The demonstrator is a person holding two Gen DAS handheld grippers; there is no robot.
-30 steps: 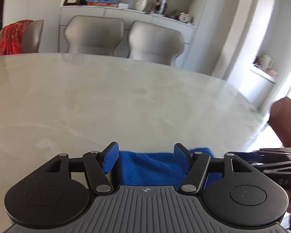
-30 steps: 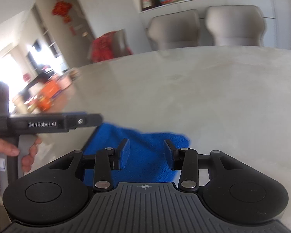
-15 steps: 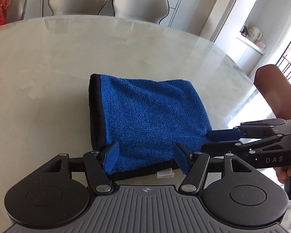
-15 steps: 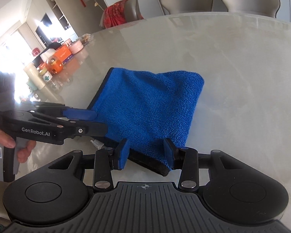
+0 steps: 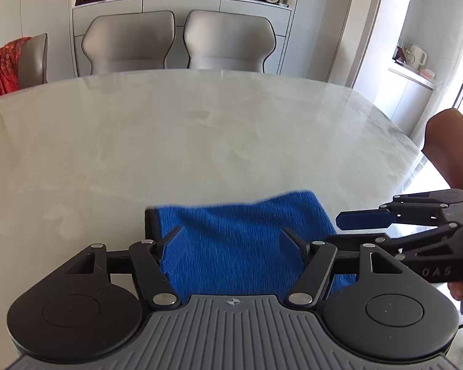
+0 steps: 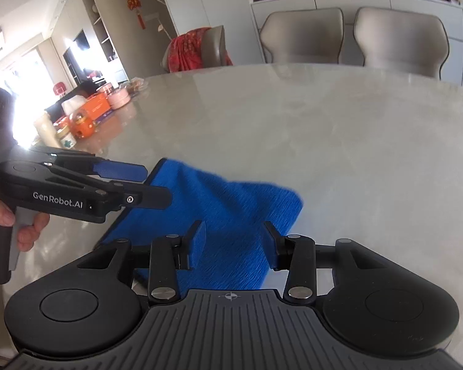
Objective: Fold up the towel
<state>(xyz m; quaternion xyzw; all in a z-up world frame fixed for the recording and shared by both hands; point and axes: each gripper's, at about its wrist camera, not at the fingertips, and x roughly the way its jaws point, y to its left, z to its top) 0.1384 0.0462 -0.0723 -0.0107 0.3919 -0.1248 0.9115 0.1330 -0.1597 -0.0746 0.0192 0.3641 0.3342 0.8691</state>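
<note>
Here both grippers' fingers (image 5: 173, 240) spread wide above the towel (image 5: 240, 234), holding nothing.

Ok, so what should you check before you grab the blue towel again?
1. Left gripper open: ok, jaws spread with nothing between them.
2. Right gripper open: ok, jaws spread with nothing between them.
3. Towel lying on the table: ok, folded over, black edge on its left side.
4. Near corners of the towel in sight: not ok, both gripper bodies hide them.
5. The two grippers apart: ok, there is a gap between them in both views.
6. Fold neat and square: cannot tell, the picture is blurred.
</note>
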